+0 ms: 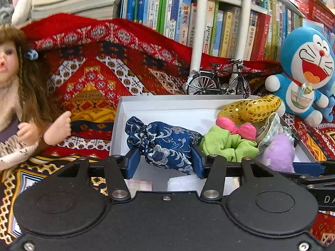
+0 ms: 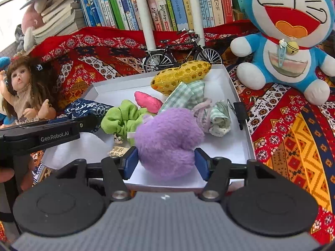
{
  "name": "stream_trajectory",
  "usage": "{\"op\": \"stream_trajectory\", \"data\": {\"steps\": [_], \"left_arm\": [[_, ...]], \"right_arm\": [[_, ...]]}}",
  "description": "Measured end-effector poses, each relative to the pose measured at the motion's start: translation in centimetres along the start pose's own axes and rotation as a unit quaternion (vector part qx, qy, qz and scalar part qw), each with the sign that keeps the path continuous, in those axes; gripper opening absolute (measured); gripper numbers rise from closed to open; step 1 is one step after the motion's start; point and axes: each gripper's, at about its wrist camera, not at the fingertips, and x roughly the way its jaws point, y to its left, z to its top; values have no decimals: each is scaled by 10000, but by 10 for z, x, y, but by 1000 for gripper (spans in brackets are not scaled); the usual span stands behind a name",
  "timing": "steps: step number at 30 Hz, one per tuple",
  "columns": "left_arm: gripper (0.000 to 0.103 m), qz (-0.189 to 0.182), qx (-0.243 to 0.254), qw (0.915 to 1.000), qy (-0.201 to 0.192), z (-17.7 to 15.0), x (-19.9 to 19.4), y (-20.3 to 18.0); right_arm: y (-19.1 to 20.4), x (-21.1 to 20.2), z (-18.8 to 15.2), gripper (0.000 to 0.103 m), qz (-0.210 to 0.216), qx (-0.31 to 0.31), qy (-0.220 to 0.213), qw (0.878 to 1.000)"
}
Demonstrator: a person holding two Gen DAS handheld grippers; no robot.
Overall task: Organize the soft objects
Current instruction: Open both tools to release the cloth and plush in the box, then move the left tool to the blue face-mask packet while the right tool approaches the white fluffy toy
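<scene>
Between left claw [image 1: 165, 163] pads: blue pouch [image 1: 163, 144], touching. Right claw [image 2: 166, 163] straddles purple plush [image 2: 167, 140].

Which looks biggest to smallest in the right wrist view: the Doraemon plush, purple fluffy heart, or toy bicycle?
1. Doraemon plush
2. purple fluffy heart, though it sits nearest the camera, which inflates it
3. toy bicycle, farthest back, so it may look smaller than it is

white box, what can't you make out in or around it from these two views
- Left wrist view: the near part of the white box floor is hidden by the left gripper.
- Right wrist view: the small tag text is too small and partly covered by the purple plush.
- Both views: whether pads press the pouch or plush.
</scene>
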Motion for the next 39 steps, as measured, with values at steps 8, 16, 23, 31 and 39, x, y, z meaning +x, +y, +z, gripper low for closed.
{"op": "stream_trajectory", "data": {"steps": [8,16,23,31,39], "left_arm": [[67,-73,221,9995,-213,-6,-36,-6],[78,-473,85,9978,-451,-27,-90,4],[81,-589,13,9971,-485,-63,-127,18],[82,-550,-2,9968,-577,-107,-161,30],[85,-399,169,9963,-748,-138,-186,37]], "right_arm": [[14,-30,-9,79,-154,-230,-328,9991],[19,-65,-33,90,-119,-261,-685,9972],[21,-93,-57,98,-17,-182,-1051,9943],[33,-111,-88,103,15,-384,-1308,9907],[44,-118,-117,103,-67,-676,-1326,9888]]}}
